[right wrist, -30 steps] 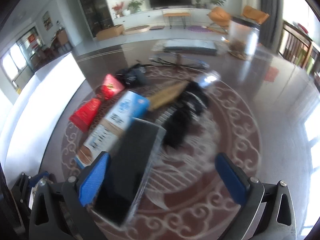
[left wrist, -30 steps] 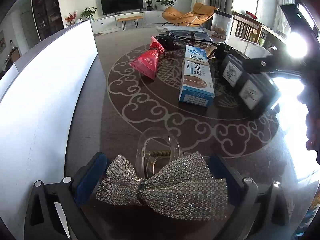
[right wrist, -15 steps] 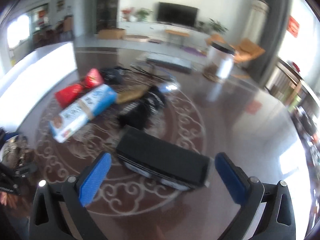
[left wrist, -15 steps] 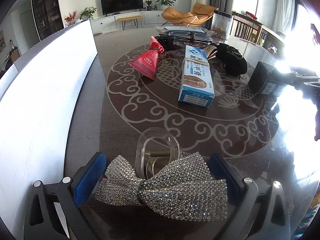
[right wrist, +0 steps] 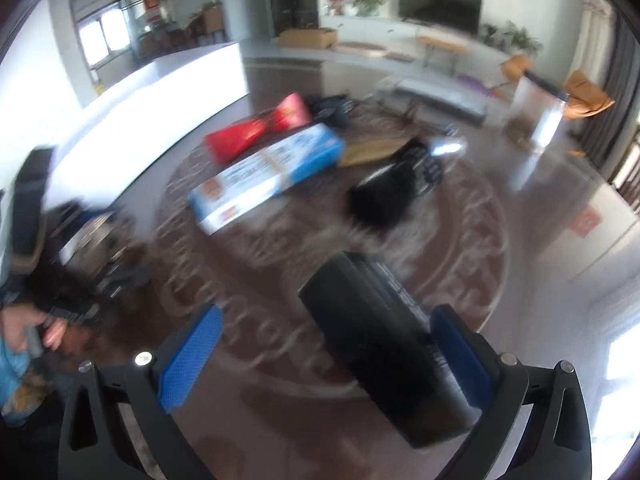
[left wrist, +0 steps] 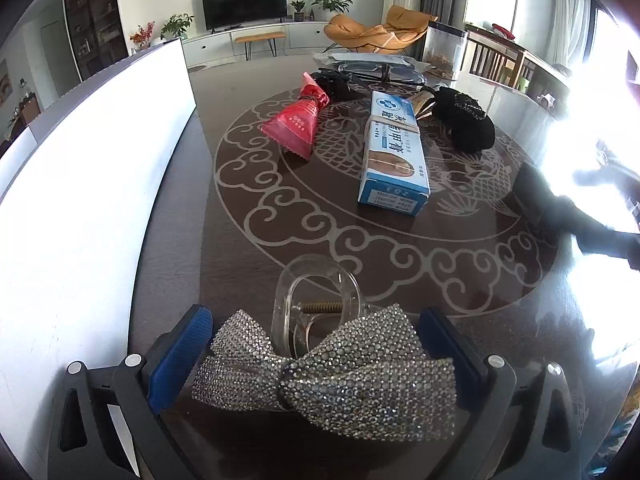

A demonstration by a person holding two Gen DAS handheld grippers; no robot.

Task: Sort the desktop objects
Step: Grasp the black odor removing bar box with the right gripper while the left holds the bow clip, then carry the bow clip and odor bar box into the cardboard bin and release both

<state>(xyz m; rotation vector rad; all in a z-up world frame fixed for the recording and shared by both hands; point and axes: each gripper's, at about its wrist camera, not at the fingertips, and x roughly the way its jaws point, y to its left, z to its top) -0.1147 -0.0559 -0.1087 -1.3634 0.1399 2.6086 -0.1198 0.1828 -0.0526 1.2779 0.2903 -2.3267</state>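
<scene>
A silver rhinestone bow hair clip [left wrist: 332, 368] with a clear plastic clasp [left wrist: 316, 304] lies between the fingers of my left gripper [left wrist: 316, 356]; the jaws stand wide, the pads at the bow's two ends. My right gripper [right wrist: 324, 348] is open, and a black box [right wrist: 384, 340] lies on the table against its right pad [right wrist: 456, 352]. That box shows dimly at the right of the left wrist view [left wrist: 536, 196]. A blue-and-white box [left wrist: 394, 152], a red pouch [left wrist: 298, 120] and a black hair accessory [left wrist: 464, 120] lie on the patterned table.
A tall white panel [left wrist: 100, 184] borders the table's left side. A clear canister [left wrist: 444, 48] and a flat tray [left wrist: 372, 64] stand at the far end. Strong glare hides the right edge. The person's hand [right wrist: 36, 324] shows at left in the blurred right wrist view.
My right gripper has swung around the black box, which now lies at its right pad, end toward the camera. The left gripper and bow have not moved.
</scene>
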